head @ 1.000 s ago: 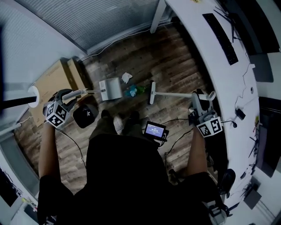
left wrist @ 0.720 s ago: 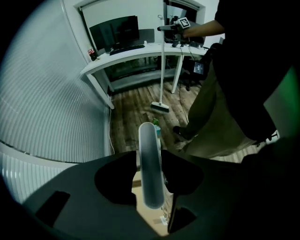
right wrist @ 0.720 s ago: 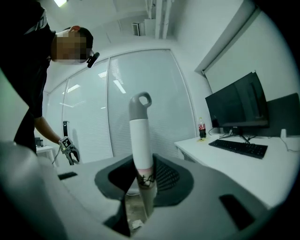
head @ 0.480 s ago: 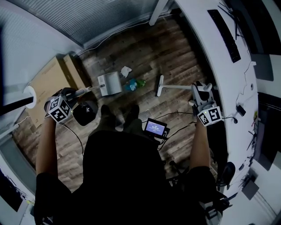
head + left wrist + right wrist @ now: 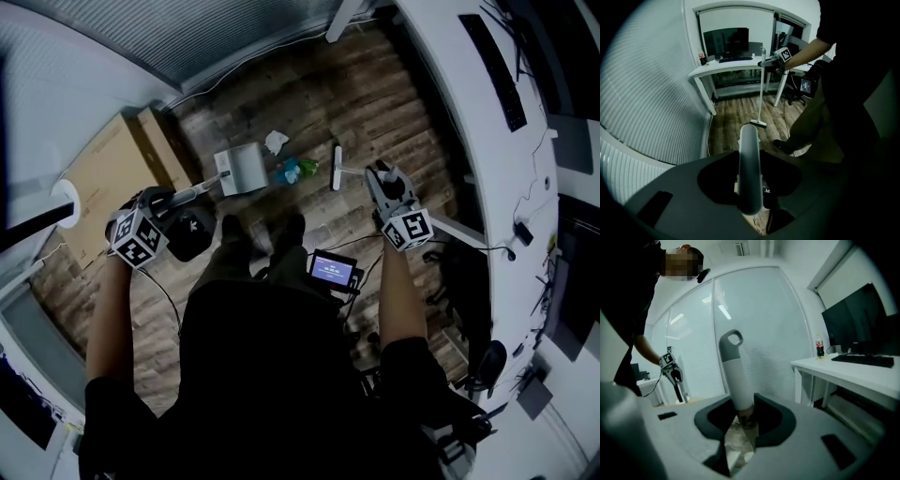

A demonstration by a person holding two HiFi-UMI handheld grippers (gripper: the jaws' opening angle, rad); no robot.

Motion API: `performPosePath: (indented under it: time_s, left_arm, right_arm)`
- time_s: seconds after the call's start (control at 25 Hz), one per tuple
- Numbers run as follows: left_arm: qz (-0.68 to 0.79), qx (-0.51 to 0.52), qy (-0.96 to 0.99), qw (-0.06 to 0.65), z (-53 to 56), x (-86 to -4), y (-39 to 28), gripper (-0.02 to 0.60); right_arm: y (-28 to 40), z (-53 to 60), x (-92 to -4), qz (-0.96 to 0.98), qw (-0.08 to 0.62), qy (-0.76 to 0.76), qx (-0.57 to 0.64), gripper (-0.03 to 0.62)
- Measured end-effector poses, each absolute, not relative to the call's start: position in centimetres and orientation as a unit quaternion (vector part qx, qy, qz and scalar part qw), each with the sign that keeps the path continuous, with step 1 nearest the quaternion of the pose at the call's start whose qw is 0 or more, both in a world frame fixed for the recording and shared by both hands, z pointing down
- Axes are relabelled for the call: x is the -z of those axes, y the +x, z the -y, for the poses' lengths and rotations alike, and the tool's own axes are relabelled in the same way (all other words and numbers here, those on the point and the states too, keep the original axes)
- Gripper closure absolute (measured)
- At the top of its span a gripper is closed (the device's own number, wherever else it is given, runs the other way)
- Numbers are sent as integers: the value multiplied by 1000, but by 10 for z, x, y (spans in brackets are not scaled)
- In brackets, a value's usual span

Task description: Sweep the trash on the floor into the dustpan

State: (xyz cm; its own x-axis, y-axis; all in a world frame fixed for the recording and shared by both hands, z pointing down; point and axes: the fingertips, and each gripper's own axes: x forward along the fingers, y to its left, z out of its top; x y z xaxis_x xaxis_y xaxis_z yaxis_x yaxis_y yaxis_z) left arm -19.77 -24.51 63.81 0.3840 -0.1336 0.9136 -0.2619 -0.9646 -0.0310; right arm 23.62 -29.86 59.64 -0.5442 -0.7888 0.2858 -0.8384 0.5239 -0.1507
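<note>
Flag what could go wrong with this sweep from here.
The white paper lies off the line between broom head and dustpan, so a stroke that catches the blue-green trash may miss it. The left tongs hold the dustpan only by its long handle, so a push could perhaps shove it back.

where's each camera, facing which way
head view: on the head, facing steeply down at dustpan and trash; torso, arms, left gripper, right gripper show.
left gripper view: on that gripper, facing along the gripped dustpan handle toward the desk; arm, leg show.
right gripper view: on that gripper, facing along the gripped broom handle toward a glass wall; arm shows.
shared: each gripper view shows the other gripper.
</note>
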Motion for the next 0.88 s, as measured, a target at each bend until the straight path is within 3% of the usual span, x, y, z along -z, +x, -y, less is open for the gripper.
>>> performPosePath:
  time_s: [0.16, 0.56, 0.88]
  left_arm:
    - [125, -519, 843, 71, 245, -639, -192, 453]
    - [125, -478, 863, 109, 241, -641, -185, 453]
    - [125, -468, 866, 122, 235, -643, -194, 454]
  right_arm:
    - [228, 310, -596, 822, -22, 538, -187, 465]
    - [139, 319, -603, 790, -62, 571, -214, 442]
    - [95, 325, -590, 755, -146, 586, -254, 434]
